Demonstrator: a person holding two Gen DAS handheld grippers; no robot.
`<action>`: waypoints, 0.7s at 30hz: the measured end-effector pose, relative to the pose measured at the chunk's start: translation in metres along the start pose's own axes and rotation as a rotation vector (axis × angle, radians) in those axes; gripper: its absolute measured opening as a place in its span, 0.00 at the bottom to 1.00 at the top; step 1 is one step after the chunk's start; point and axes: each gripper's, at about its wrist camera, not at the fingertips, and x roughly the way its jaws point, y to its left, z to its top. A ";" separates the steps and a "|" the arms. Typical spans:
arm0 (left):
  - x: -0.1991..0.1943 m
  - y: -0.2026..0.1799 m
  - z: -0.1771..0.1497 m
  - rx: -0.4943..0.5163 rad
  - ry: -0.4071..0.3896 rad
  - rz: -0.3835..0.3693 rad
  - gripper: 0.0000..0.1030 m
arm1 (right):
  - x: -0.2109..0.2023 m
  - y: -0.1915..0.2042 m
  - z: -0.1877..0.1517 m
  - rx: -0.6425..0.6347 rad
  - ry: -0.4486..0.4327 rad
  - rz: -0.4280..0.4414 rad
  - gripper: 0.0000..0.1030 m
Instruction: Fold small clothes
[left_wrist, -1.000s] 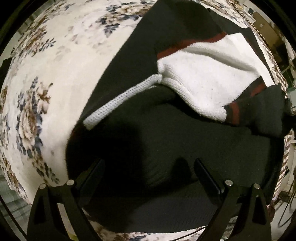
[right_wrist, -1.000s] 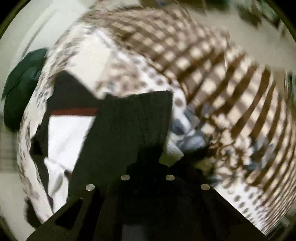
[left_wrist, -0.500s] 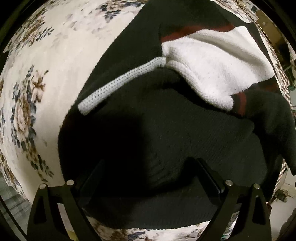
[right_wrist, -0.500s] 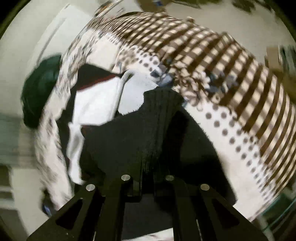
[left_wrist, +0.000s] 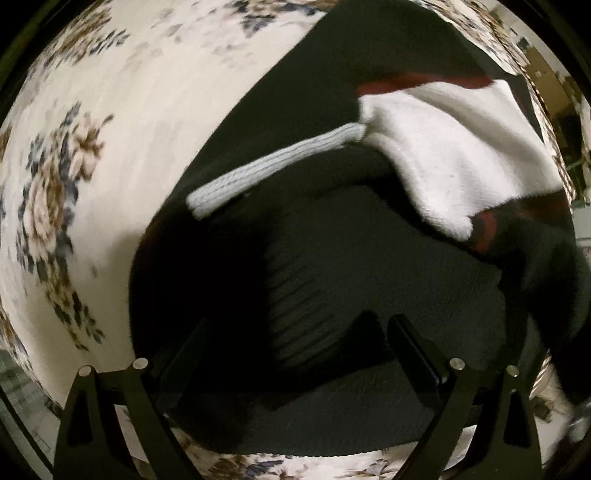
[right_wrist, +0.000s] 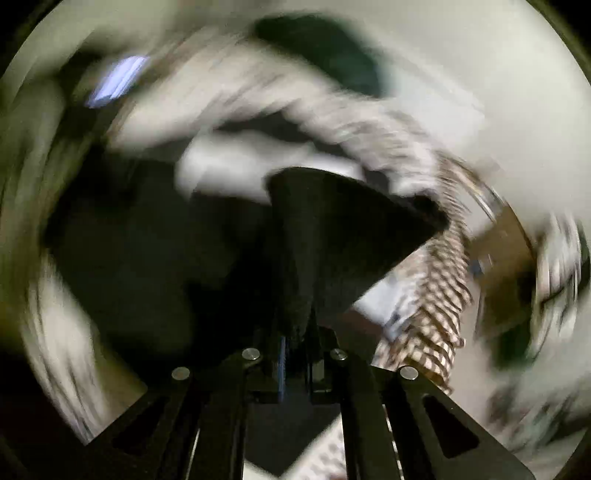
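Observation:
A small black knit sweater (left_wrist: 369, 280) with a white panel (left_wrist: 458, 147), red stripes and a light ribbed band (left_wrist: 273, 173) lies on a floral cloth (left_wrist: 110, 147). My left gripper (left_wrist: 295, 343) is open, low over the sweater's near black part, with its fingers (left_wrist: 413, 350) on either side of a raised fold. In the blurred right wrist view, my right gripper (right_wrist: 299, 332) is shut on a black flap of the sweater (right_wrist: 343, 229) and holds it lifted.
A brown checked cloth (right_wrist: 439, 295) covers the surface to the right. A dark green garment (right_wrist: 332, 51) lies at the far edge. Room clutter shows past the table edge (left_wrist: 554, 92).
My right gripper has swung fast with the black flap, turning its view and blurring it. My left gripper has edged a little forward over the sweater and stays open.

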 end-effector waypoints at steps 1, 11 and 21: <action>0.001 0.004 -0.003 -0.013 0.004 -0.005 0.95 | 0.008 0.011 -0.013 -0.063 0.048 0.015 0.08; -0.012 0.003 -0.021 -0.027 0.008 -0.032 0.95 | -0.004 -0.088 -0.062 0.652 0.194 0.220 0.40; -0.031 -0.014 -0.040 0.008 0.001 -0.030 0.95 | 0.104 -0.183 -0.069 1.243 0.282 0.262 0.58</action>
